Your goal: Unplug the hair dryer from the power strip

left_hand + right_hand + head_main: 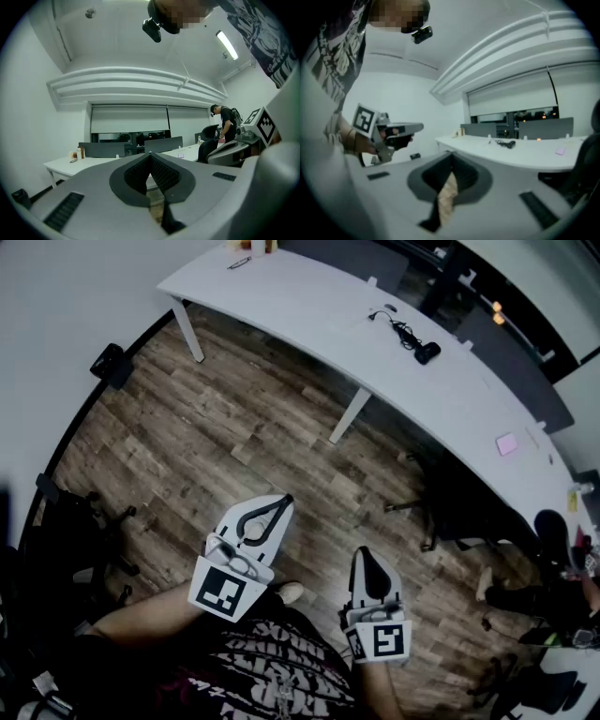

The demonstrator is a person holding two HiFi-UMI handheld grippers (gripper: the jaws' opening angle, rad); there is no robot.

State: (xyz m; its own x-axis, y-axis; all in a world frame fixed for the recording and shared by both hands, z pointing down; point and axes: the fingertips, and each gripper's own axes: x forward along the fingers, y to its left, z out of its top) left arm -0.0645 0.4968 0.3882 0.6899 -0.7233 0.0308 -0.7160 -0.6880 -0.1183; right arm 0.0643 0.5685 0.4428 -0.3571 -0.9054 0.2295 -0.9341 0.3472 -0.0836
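**Both grippers shut and empty, hair dryer well away on the table**

The person stands on the wooden floor (244, 427), holding both grippers out in front, roughly level. The left gripper (284, 501) has its jaws pressed together at the tips, with nothing between them; its own view shows the dark pads (161, 173) meeting in a closed point. The right gripper (360, 554) is likewise closed and empty — only floor shows through the slot behind its pads (464, 176). The two grippers sit side by side, near each other but apart, the left at nine o'clock of the right.

The hair dryer (427, 352) lies on the long white table (309, 306), at about one o'clock from the grippers and well apart from both. Its black cord (392, 324) trails off toward eleven o'clock across the tabletop; where the cord ends is too small to tell. In the right gripper view the dryer shows on the table at roughly one o'clock of the jaws.

A dark office chair (464, 507) stands tucked under the table's near edge, at three o'clock of the grippers. A small pink note (507, 443) lies farther along the tabletop.
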